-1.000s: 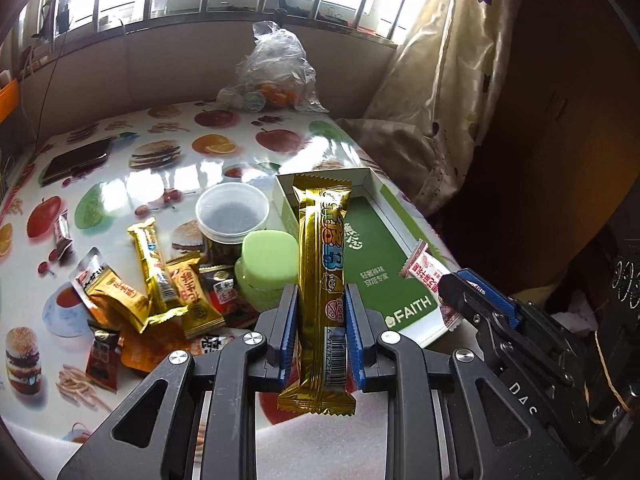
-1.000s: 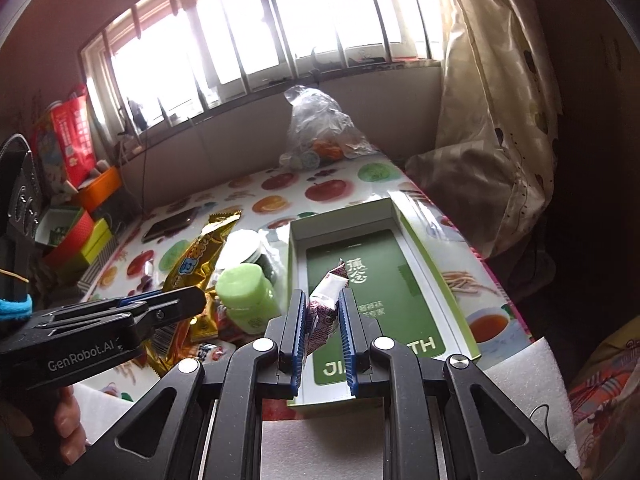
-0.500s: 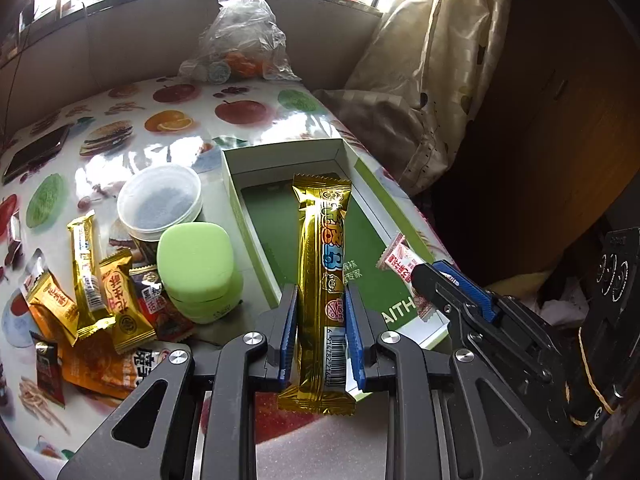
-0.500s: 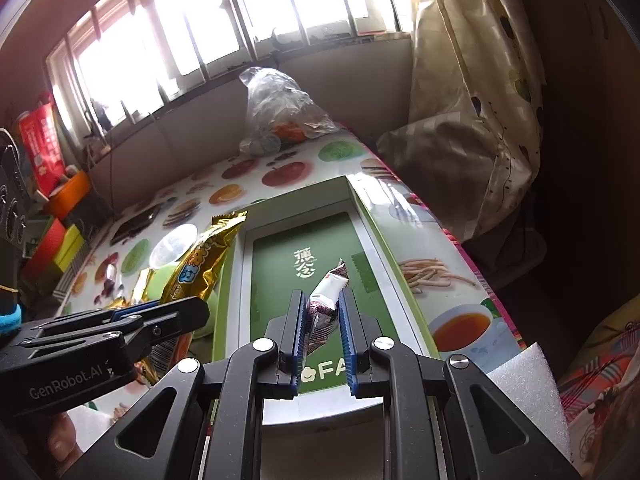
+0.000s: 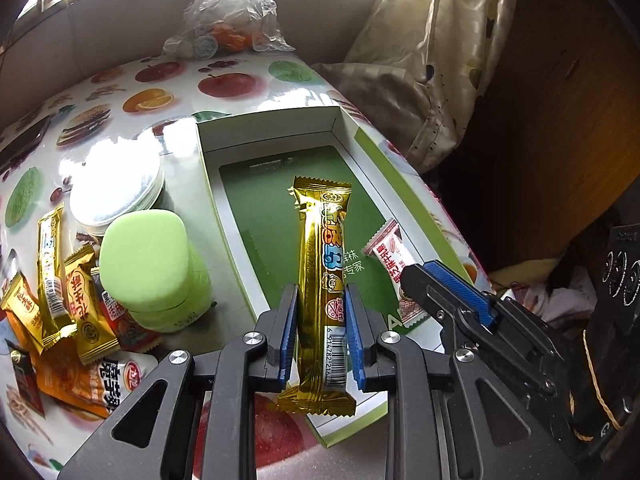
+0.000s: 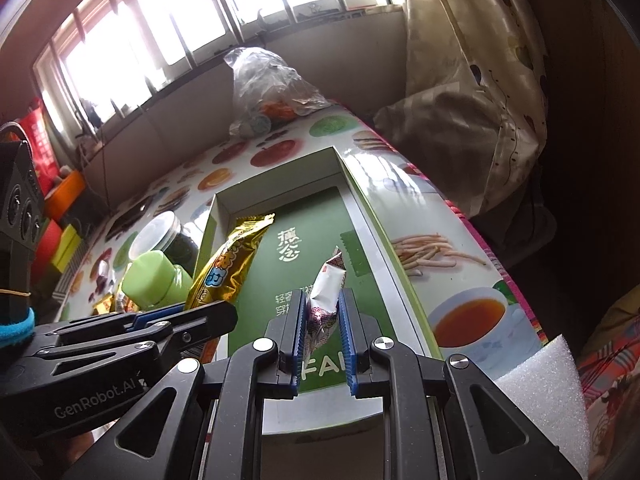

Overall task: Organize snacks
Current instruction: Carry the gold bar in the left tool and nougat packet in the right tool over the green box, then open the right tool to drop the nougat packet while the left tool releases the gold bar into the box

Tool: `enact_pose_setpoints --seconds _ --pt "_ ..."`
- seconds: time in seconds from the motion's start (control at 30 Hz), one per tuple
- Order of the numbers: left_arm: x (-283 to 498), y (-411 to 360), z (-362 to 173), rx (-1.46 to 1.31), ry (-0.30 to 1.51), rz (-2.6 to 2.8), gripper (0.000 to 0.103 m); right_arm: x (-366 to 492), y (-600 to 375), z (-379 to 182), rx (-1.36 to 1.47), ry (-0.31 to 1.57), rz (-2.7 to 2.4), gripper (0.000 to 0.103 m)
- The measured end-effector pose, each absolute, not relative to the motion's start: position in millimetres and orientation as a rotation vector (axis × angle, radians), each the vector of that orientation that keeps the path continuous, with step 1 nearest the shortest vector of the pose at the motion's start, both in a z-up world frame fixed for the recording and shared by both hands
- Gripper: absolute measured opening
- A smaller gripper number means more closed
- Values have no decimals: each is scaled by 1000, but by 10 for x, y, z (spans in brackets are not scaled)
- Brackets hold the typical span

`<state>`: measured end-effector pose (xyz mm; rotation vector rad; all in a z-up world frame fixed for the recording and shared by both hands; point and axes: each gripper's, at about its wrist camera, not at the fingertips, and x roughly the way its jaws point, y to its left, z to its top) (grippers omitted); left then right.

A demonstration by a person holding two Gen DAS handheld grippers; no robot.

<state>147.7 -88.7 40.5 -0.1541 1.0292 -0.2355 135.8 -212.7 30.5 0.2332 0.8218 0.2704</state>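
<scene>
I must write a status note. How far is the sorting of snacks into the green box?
Done: nothing lies in the green box yet. In hand: the left gripper holds a gold snack bar and the right gripper a small white packet, both over the box. Left: the loose snacks beside the green jar.

A long gold bar [image 5: 322, 288] in shiny foil, with orange and blue lettering and a barcode near its lower end, stands lengthwise over the box [image 5: 276, 128], pinched at its lower part. A small white packet [image 5: 390, 258] with red print is held beside it, to the right, also above the box. The box is shallow and open, white-walled with a green floor bearing white lettering. Left of the box, loose snacks [image 5: 60, 300] lie in a heap on the table: gold and orange wrappers, overlapping.
</scene>
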Motion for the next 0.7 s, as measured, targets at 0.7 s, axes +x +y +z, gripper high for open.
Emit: enact_pose_setpoints --seconds 0.7 --pt "1545 -924 271 -148 1072 -247 27 1350 -2199 239 215 856 222 23"
